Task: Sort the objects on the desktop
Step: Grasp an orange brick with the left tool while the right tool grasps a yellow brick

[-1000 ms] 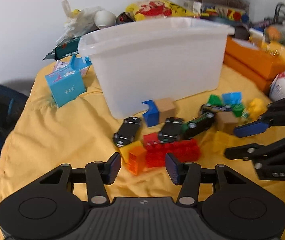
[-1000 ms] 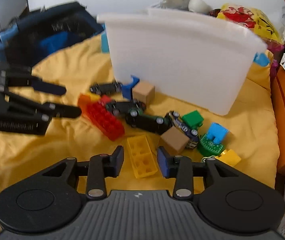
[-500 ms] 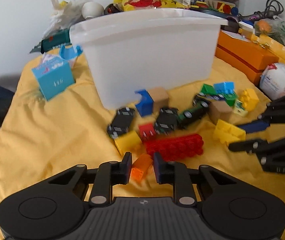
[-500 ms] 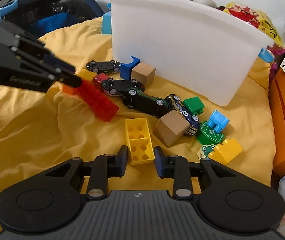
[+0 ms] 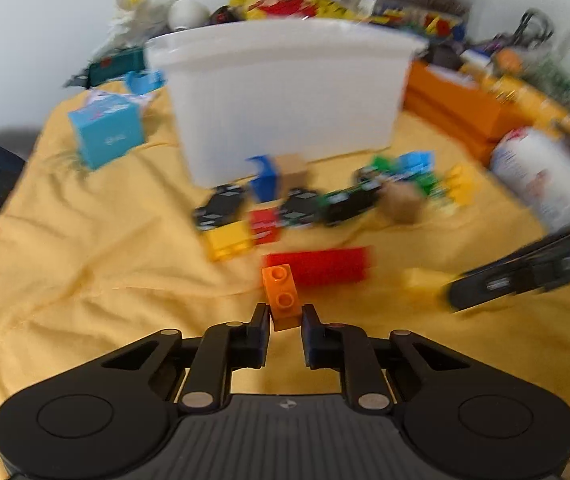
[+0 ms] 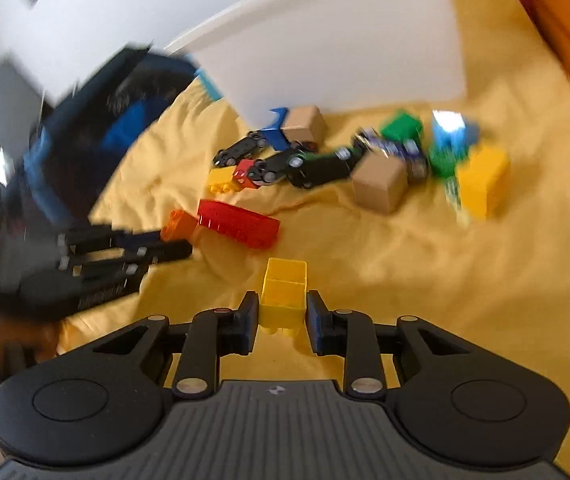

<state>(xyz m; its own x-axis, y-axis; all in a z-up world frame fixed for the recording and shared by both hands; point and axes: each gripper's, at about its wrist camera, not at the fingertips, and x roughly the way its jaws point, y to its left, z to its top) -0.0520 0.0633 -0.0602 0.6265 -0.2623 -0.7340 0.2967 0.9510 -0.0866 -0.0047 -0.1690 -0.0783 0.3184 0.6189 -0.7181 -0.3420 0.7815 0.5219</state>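
My left gripper [image 5: 285,316] is shut on a small orange brick [image 5: 281,292], which stands up between the pads, just in front of a long red brick [image 5: 321,266]. The right wrist view shows that orange brick [image 6: 179,224] at the tips of the left gripper [image 6: 173,240]. My right gripper [image 6: 281,308] is shut on a hollow yellow brick [image 6: 284,292], with both pads against its sides. Behind lie toy cars [image 6: 317,166], a wooden cube [image 6: 381,182] and more bricks on the yellow cloth [image 5: 85,260]. A white bin [image 5: 285,96] stands beyond them.
A blue carton [image 5: 107,136] stands left of the bin. Orange boxes [image 5: 457,108] and a white packet [image 5: 537,176] line the right side. A dark blue bag [image 6: 97,120] sits off the cloth's left edge. Clutter is piled behind the bin.
Both grippers have closed, the left onto the orange brick and the right onto the yellow brick. Both have pulled back from the pile, and the right gripper has rolled so its view tilts.
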